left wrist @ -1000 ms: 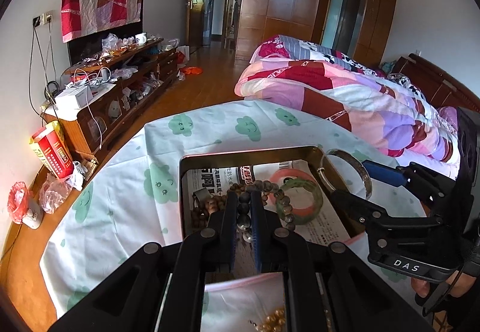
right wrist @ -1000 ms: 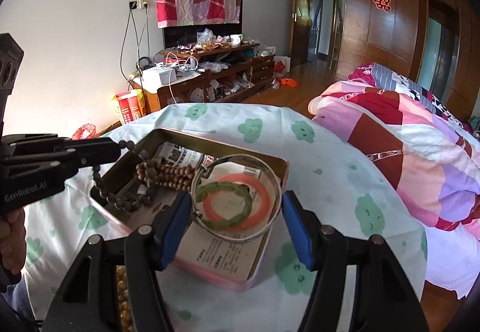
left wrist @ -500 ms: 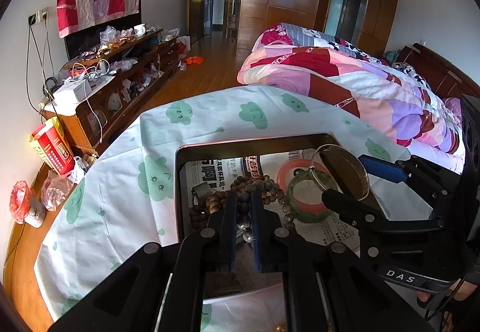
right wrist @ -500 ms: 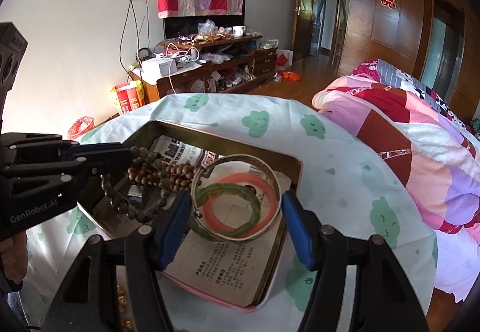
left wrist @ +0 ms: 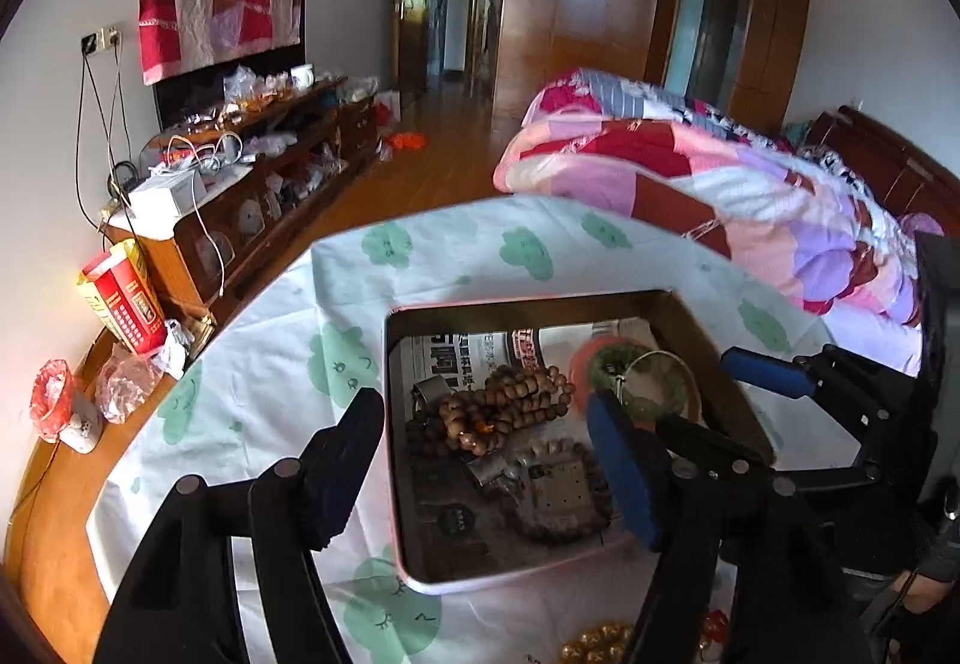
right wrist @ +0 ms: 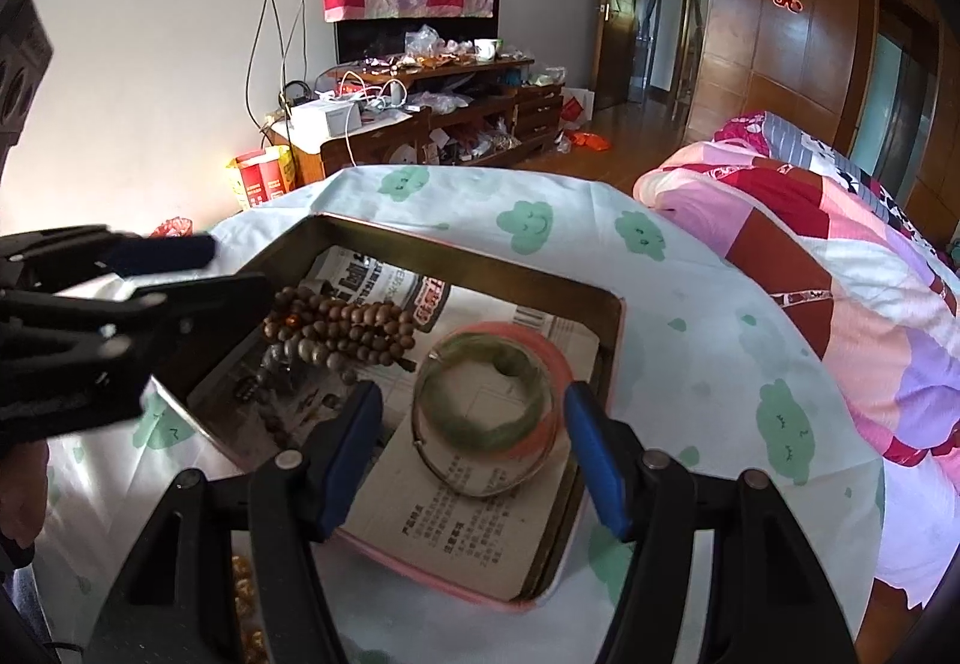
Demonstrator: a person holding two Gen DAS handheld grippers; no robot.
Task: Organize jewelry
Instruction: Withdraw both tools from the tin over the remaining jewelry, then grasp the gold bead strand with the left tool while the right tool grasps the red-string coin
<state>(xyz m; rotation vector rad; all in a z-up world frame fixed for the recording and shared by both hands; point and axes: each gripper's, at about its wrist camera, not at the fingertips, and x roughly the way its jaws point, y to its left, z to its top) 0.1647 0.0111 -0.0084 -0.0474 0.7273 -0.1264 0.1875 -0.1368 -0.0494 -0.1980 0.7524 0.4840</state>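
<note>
Tin tray (left wrist: 666,298) sits on the table, on a cloud-print cloth (left wrist: 270,358), lined with newspaper (right wrist: 468,520).

Already in the tray: brown wooden bead strand (left wrist: 504,409) heaped mid-tray; a darker bead bracelet (left wrist: 564,496) nearer the camera, lying around a small square item too dim to name; a metal ring piece (left wrist: 429,394) at the left. On the right side a green bangle (right wrist: 480,400) lies over a pink bangle (right wrist: 540,358), with a thin silver bangle (right wrist: 444,469) resting on them, all touching.

Left gripper (left wrist: 486,472): jaws spread wide, nothing between them, hovering over the tray's near half. Right gripper (right wrist: 474,454): jaws also apart, straddling the bangle stack without pinching it.

Judgement: well along, most pieces boxed. Still outside: gold-coloured beads (left wrist: 594,646) on the cloth near the tray's front edge, plus a small red item (left wrist: 717,622) beside them, unclear what. Those look like the remaining pickups.
</note>
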